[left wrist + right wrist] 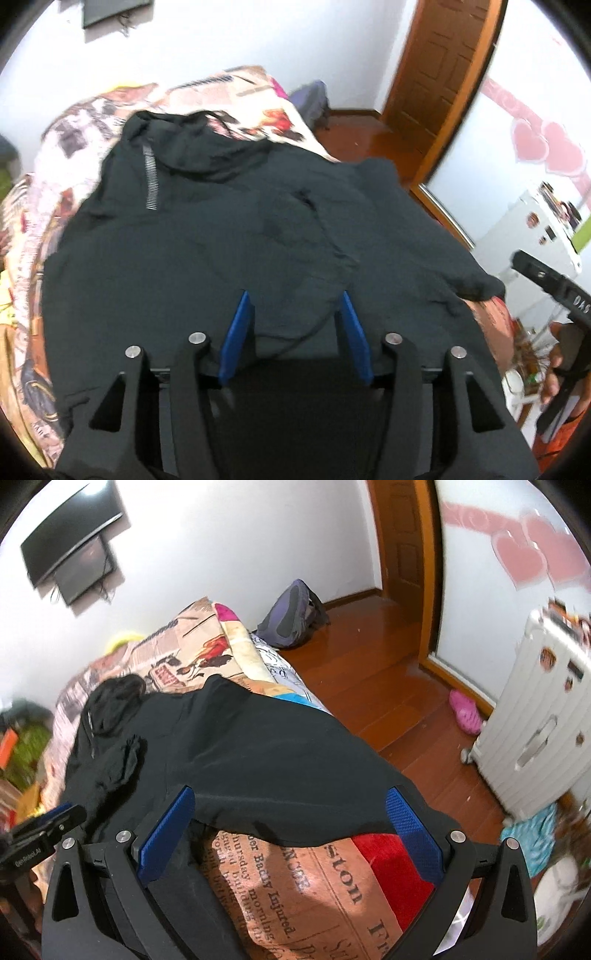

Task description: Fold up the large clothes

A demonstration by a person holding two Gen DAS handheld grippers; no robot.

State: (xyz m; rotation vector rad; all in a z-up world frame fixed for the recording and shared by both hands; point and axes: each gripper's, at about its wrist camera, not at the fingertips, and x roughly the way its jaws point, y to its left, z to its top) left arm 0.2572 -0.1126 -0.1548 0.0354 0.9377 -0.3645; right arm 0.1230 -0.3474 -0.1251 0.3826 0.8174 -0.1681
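Note:
A large black hooded jacket (229, 236) lies spread on a bed covered by a newspaper-print blanket (51, 206). Its hood points to the far wall, with a grey zipper strip on the left. My left gripper (295, 302) hovers open over the jacket's near hem, its blue pads (236, 336) apart and holding nothing. In the right wrist view the jacket (236, 746) drapes over the bed's right side. My right gripper (291, 805) is open wide at the jacket's near edge, above the blanket (295, 886). The right gripper's body shows in the left wrist view (550, 288).
A wooden floor (369, 686) runs right of the bed. A dark backpack (291, 616) leans on the far wall by a wooden door (402, 539). A white suitcase (535, 716) and a pink slipper (465, 709) are at right. A screen (70, 531) hangs on the wall.

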